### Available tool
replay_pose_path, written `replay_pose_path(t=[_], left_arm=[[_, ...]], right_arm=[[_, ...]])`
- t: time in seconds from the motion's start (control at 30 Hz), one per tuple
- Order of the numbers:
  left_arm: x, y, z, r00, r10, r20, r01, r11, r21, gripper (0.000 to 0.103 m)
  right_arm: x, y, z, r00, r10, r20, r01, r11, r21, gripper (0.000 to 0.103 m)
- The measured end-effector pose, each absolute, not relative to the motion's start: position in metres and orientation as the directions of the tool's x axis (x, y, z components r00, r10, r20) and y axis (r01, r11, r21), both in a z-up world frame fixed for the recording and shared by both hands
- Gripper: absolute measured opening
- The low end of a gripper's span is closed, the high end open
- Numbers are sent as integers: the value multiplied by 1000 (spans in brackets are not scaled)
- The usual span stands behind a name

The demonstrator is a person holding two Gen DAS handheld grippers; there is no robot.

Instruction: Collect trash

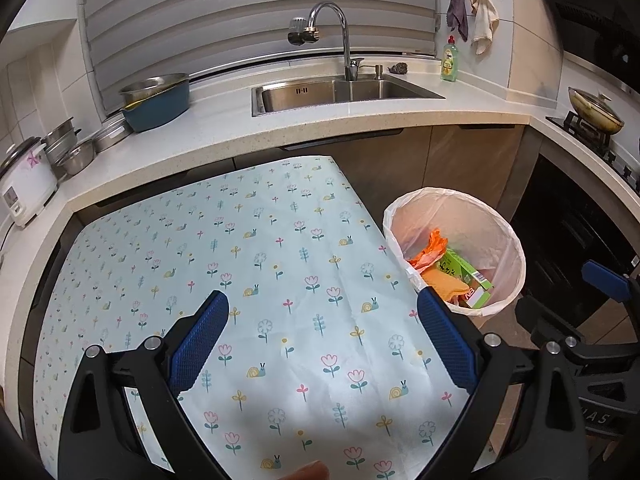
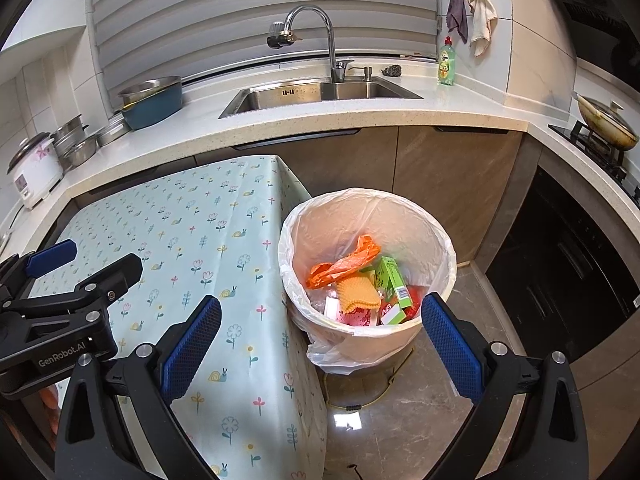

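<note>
So, both sets of tongs are wide apart and carrying nothing: the left tongs [image 1: 322,340] hover over the flowered cloth of the bench [image 1: 224,248], and the right tongs [image 2: 320,344] hang out past the bench edge, looking down toward the bin [image 2: 438,240]. That bench top shows only its snail-and-tulip pattern, with no loose scrap in sight on it from either view. The trash is all down in the bin, which stands on the floor just beside the bench corner with a thin white liner [image 2: 332,354] folded over its rim. Inside lie a crumpled orange plastic bag [image 2: 344,262], a green carton [image 2: 394,280], a yellow waffle-textured cloth [image 2: 356,294] and a white-and-red box [image 2: 390,314], heaped together and touching. By my judgement the collecting looks about finished. If anything needed shifting, all of it reads as light: the orange bag is soft and slippery, best pinched at a bunched fold; the cartons are stiff but crushable, so take them across the narrow faces; the cloth is limp and would drape. The liner is flimsy film, and its loose flap at the near rim is the obvious place to gather it, gently, since it could tear.
</note>
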State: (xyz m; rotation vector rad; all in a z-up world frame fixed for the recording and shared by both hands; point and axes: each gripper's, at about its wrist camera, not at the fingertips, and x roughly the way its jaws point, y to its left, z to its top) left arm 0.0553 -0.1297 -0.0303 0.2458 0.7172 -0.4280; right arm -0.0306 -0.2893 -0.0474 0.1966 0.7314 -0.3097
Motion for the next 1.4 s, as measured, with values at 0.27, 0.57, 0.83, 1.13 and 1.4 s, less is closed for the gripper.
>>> replay_pose_path(t=[0.27,0.57,0.83,1.13,1.4], left_arm=[[54,-129,-34,666,-289,-688,458,886,71,91],[52,-129,-41,661,-269,-700,443,894,75,91],[50,-129,-44,668,-250,-701,434,896,94,91],[49,-124,-43,682,-235,-693,417,903,105,91],[49,-120,-44,680,-227,-697,412,905,107,91]], right_arm=[[-31,-289,-53,696,-207,-687,342,937,64,97],[-32,-289,-61,689,-201,-696,340,938,65,97],[-32,-287,-64,686,-204,-699,339,939,58,97],[-33,-286,-66,683,-203,-702,338,940,57,97],[-31,-281,-68,682,-200,-703,333,941,55,97]])
